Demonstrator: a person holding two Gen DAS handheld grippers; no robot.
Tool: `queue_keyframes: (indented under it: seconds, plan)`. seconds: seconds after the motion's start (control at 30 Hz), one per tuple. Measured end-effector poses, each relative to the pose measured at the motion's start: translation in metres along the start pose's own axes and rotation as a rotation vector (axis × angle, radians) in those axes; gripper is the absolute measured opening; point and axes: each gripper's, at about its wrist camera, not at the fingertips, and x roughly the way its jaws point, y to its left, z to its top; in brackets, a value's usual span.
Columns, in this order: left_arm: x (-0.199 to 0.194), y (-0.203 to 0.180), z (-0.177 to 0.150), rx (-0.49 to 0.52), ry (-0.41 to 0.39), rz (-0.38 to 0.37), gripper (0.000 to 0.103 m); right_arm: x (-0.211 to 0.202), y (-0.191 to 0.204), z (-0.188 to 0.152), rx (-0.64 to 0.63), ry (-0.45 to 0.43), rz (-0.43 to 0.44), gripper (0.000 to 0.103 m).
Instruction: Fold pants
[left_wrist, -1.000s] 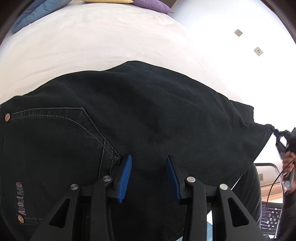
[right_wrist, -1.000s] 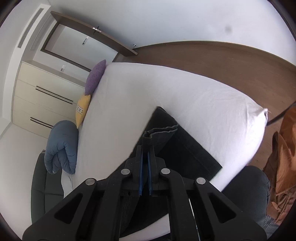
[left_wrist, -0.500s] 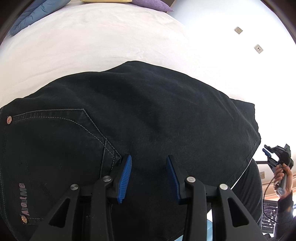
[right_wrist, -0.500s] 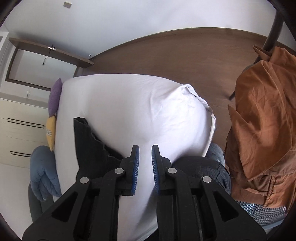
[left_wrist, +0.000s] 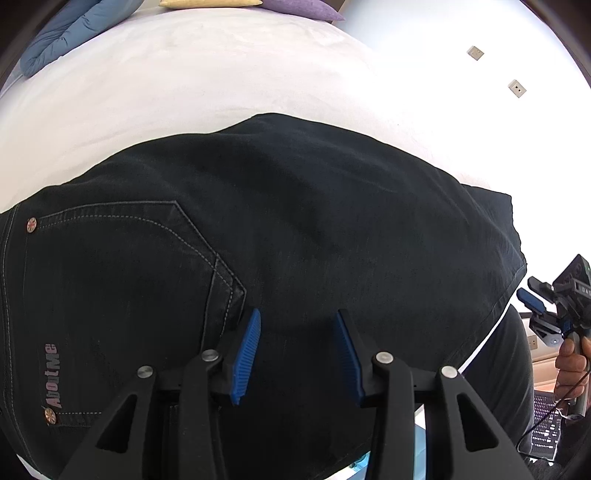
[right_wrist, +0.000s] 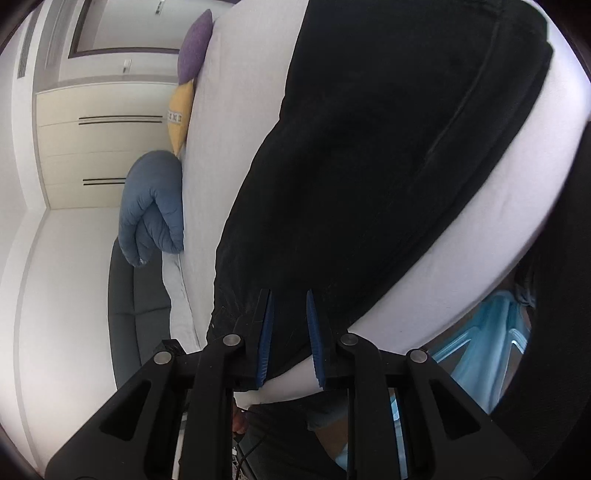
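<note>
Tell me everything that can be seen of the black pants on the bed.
The black pants look like dark denim with pale stitching, a back pocket, metal rivets and an "AboutMe" label. They lie flat, folded, on the white bed, reaching its near edge. The left claw stands open above them; no pad is seen pressing the cloth.

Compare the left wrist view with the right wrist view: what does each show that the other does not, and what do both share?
Only the left wrist view shows the back pocket, the AboutMe label and the right gripper off the bed's edge. Only the right wrist view shows the cupboard and a light blue container. Both share the black pants on the white bed, plus blue, yellow and purple cushions.
</note>
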Motion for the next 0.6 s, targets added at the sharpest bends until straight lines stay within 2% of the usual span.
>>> queue_keyframes:
  seconds: [0.03, 0.1, 0.2, 0.33, 0.4, 0.43, 0.47, 0.5, 0.53, 0.6]
  plan:
    - [0.0, 0.0, -0.001, 0.002, 0.002, 0.001, 0.045, 0.01, 0.008, 0.001, -0.027, 0.026, -0.01, 0.018]
    - [0.0, -0.001, -0.002, 0.012, 0.006, 0.005, 0.045, 0.031, 0.027, 0.005, -0.107, 0.067, -0.084, 0.018]
    - [-0.002, -0.002, -0.006, 0.034, 0.013, 0.012, 0.045, 0.06, 0.02, 0.002, -0.127, 0.141, -0.221, 0.018]
    - [-0.006, 0.006, -0.012, 0.023, 0.004, -0.007, 0.045, 0.044, 0.005, -0.008, -0.127, 0.111, -0.182, 0.017]
    - [-0.007, 0.011, -0.013, 0.002, -0.005, -0.026, 0.045, 0.028, 0.005, -0.015, -0.133, 0.075, -0.146, 0.022]
    - [-0.006, 0.013, -0.012, -0.006, -0.006, -0.029, 0.045, 0.023, 0.006, -0.019, -0.14, 0.065, -0.105, 0.044]
    - [-0.007, 0.014, -0.012, -0.008, -0.007, -0.027, 0.045, 0.016, 0.008, -0.02, -0.135, 0.053, -0.065, 0.077]
    - [-0.007, 0.013, -0.01, -0.007, -0.006, -0.021, 0.045, 0.012, 0.01, -0.022, -0.113, 0.028, -0.019, 0.085]
    - [-0.007, 0.012, -0.009, -0.003, 0.01, -0.018, 0.046, 0.013, 0.009, -0.023, -0.092, 0.018, 0.034, 0.088]
    - [-0.007, 0.01, -0.008, 0.004, 0.011, -0.016, 0.05, 0.024, 0.009, -0.027, -0.056, 0.053, 0.076, 0.088]
